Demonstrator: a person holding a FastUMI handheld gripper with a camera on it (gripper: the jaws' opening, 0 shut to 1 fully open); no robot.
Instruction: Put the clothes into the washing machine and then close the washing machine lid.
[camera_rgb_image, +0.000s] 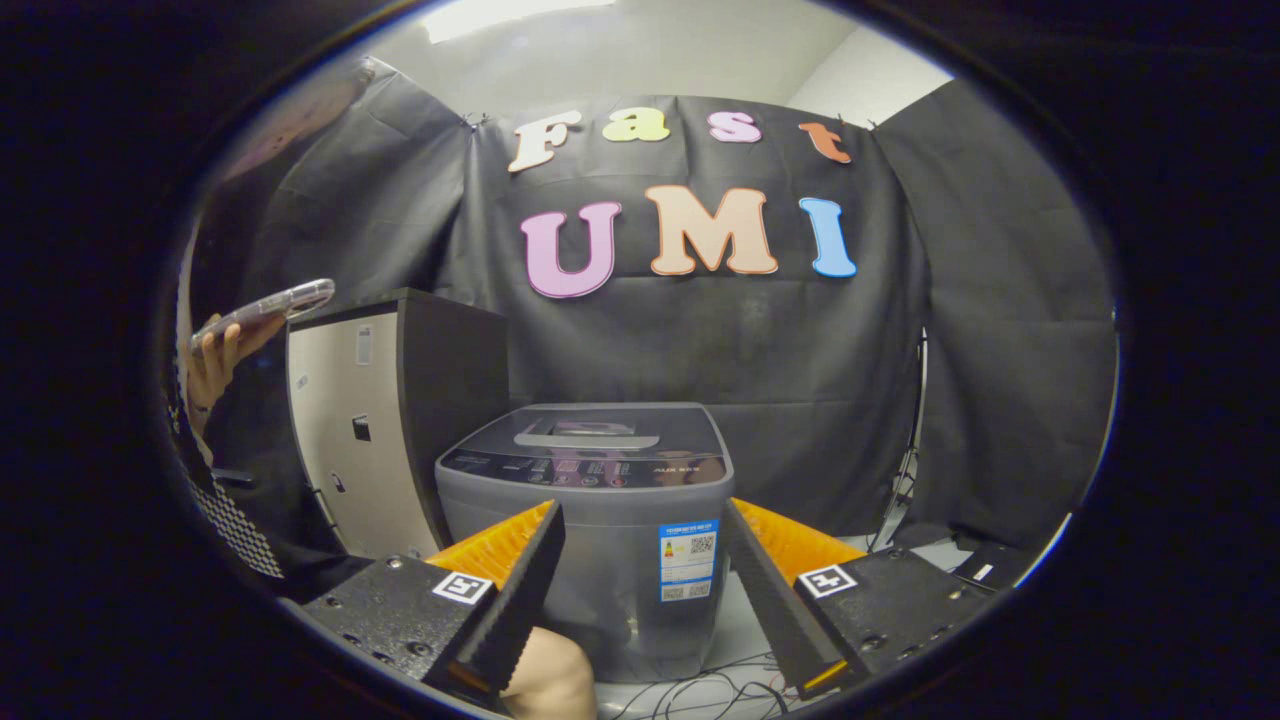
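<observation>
facing the washer (590, 520) dead ahead, lid (590, 432) down and flat; gripper (640, 580) fingers spread wide, holding nothing, the washer framed between and beyond them.

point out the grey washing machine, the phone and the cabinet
grey top-loading washing machine (600, 560), gripper view, front wall beyond the open jaws
clear-cased phone (270, 305), gripper view, its edge
beige cabinet with black sides (345, 440), gripper view, pale front
</observation>
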